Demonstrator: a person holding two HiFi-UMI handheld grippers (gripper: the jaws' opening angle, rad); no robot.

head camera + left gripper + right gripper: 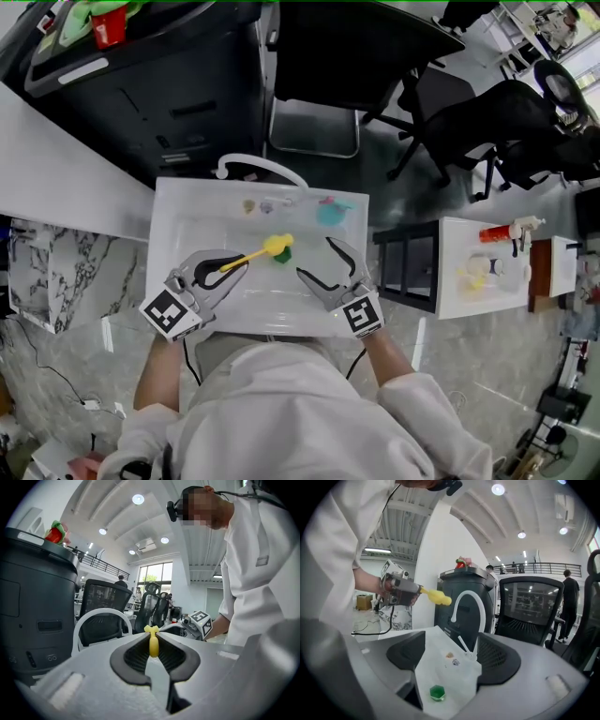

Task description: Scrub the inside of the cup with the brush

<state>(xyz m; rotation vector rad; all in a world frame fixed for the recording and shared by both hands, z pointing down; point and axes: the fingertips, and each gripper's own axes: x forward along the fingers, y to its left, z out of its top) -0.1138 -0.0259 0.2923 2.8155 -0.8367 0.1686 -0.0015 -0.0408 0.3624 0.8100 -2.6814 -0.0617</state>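
Left gripper [237, 268] holds brush [273, 246] level.

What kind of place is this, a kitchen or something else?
Likely an open-plan office or lab, not a home kitchen: a small white sink with a faucet stands among black office chairs, under a high ceiling with a railed upper walkway.

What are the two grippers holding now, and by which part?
The left gripper holds the yellow brush by its handle; the right gripper holds nothing.
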